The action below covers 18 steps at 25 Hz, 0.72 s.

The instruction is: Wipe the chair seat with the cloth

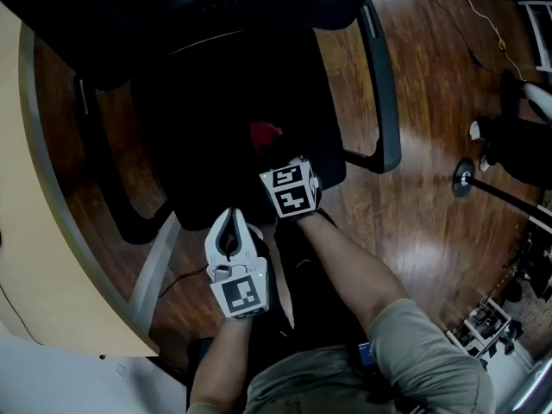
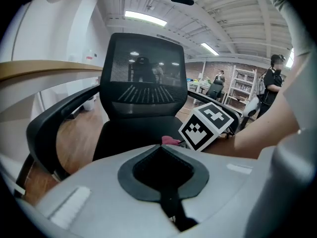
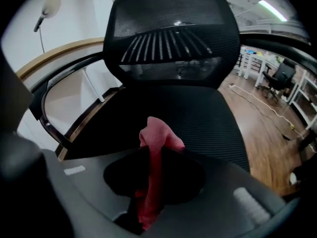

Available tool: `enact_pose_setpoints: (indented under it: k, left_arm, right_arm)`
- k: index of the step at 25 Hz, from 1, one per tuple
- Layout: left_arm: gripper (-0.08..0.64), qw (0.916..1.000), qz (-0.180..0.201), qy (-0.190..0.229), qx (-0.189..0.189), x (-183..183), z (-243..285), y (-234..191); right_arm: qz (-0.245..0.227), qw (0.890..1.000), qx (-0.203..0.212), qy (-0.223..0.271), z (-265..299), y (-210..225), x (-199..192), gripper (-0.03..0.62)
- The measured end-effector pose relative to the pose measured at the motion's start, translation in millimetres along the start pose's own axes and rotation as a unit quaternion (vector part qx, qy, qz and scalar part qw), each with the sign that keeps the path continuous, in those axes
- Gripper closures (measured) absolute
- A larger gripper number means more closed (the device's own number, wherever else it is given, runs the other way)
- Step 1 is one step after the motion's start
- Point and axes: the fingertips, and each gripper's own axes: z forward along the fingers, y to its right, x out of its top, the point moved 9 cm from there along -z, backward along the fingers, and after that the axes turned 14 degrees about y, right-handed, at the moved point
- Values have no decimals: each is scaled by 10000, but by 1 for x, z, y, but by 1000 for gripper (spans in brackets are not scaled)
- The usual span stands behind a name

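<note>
**A:** Your right forearm reaches forward over the front of the chair seat (image 1: 216, 145), with the right claw (image 1: 272, 152) tipped steeply down at it. Your left arm is tucked closer to your body, and the left claw (image 1: 230, 216) sits at the seat's front edge, just left of the right one.

**B:** Your right claw is narrowed onto the cloth (image 3: 156, 138). The pink fabric runs up between the jaws and bunches out past the tips, above the seat's middle. I can't tell if it touches the seat. Your left claw (image 2: 161, 155) is closed, tips together, with nothing in it.

**A:** From your head you see only a red scrap of cloth (image 1: 266, 133) ahead of the marker cube (image 1: 291, 190). The right gripper view shows the pinch itself.

**B:** The left gripper view catches that cube from the side, a sliver of pink beside it, the backrest (image 2: 143, 76), and people far off. The table (image 1: 34, 231) at your left shows best from above.
</note>
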Motion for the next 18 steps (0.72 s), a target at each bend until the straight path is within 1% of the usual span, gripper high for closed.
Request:
enact_pose_setpoints:
  k: [3,5,8,10,14,18]
  left_arm:
    - [555,9997,49,-7,-219,3,11,21]
    - [555,9994,73,-19,-334,3,17,32]
    - [555,9987,154,-56,-486,1,23,45]
    - [555,9983,180,-80,-548,-2,27,53]
    - [555,9977,185,-99,-649,-7,36,66]
    - [555,9975,161,-78,-685,-12,39,73]
  right_arm:
    - [206,9982,-555,3,-18,41,-7,522]
    - [336,9952,-922,-12,-30,64,-13,522]
    - [488,9886,-1423,-60,-46,88,-23,522]
    - [548,9844,-1669,-85,-54,98,-30,522]
    - [637,9772,-2022,-148,-63,111,-44,522]
    - [668,9759,-2069,-180,-65,116,-53,522]
